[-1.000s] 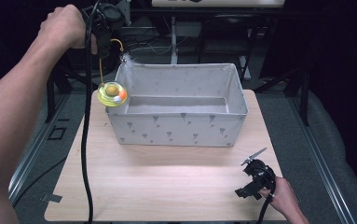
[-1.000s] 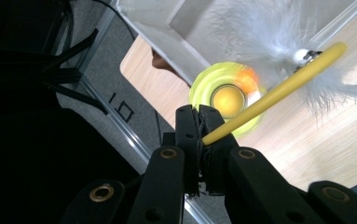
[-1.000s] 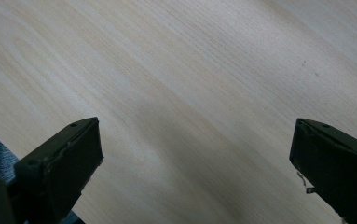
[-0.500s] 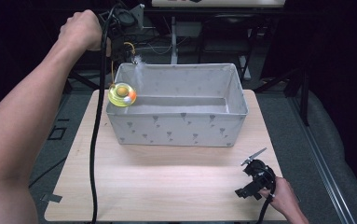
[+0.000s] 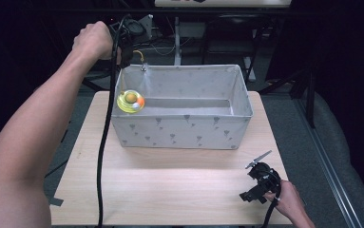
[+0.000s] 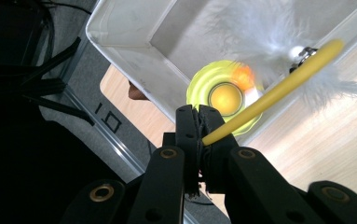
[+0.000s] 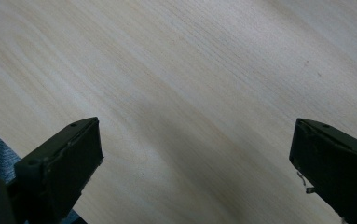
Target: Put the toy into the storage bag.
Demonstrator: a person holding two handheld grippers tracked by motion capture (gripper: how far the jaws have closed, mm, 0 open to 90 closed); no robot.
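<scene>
Pale wood-grain counter (image 5: 170, 190) carries a grey fabric box (image 5: 184, 130); left gripper (image 6: 198, 122) fingers clamp a yellow rod (image 6: 278, 91) dangling a round toy (image 5: 130, 100); right gripper (image 7: 195, 154) fingers apart.

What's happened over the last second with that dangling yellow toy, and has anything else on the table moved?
The left gripper, shut on the yellow stick, swung to the right, carrying the dangling yellow toy from outside the fabric bin's left wall to over its left rim. The bin and the open right gripper near the table's front edge stayed put.
</scene>
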